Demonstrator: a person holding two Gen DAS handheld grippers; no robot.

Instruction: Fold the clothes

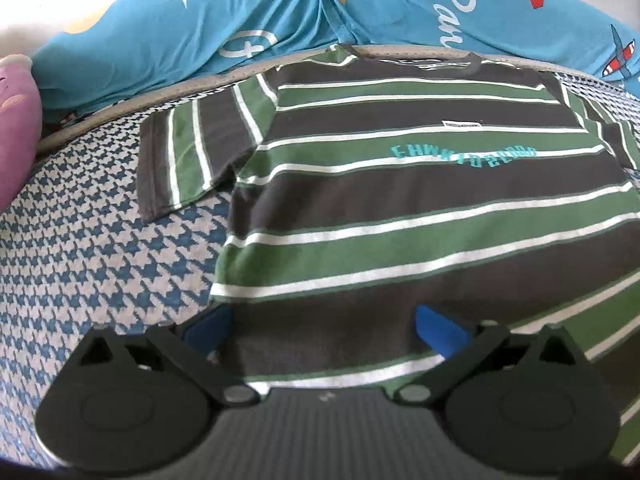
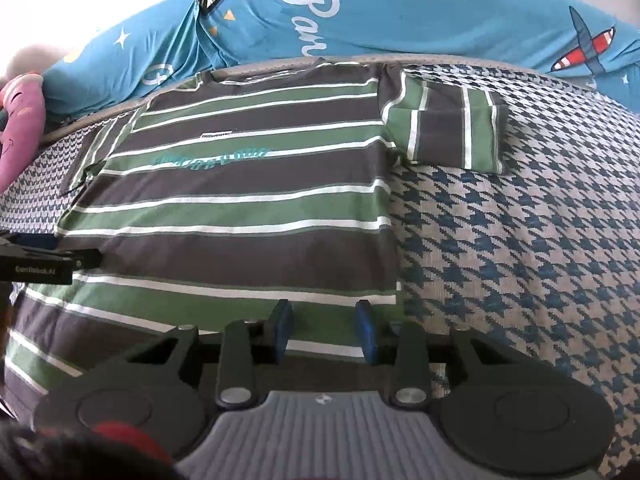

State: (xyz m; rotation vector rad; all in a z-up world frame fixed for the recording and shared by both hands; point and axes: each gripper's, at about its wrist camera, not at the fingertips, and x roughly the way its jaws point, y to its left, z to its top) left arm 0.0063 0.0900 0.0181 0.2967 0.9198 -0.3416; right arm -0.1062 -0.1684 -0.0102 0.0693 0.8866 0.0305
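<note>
A T-shirt (image 1: pixel 400 208) with green, dark grey and white stripes lies flat, front up, on a houndstooth cover (image 1: pixel 100 240), its collar at the far edge. Teal lettering (image 1: pixel 464 156) crosses its chest. My left gripper (image 1: pixel 324 332) is wide open low over the shirt's lower part, near its left side, with striped cloth showing between the blue fingers (image 1: pixel 440 332). In the right wrist view the shirt (image 2: pixel 240 200) has its right sleeve (image 2: pixel 448 128) spread out on the houndstooth cover (image 2: pixel 520 260). My right gripper (image 2: pixel 323 328) is open above the hem near the shirt's right edge. The left gripper (image 2: pixel 40 264) pokes in from the left.
Blue printed bedding (image 1: pixel 240 32) is bunched along the far edge behind a grey piped border (image 1: pixel 160 92). A purple soft thing (image 1: pixel 16 128) lies at the far left. Bare houndstooth cover stretches to the right of the shirt.
</note>
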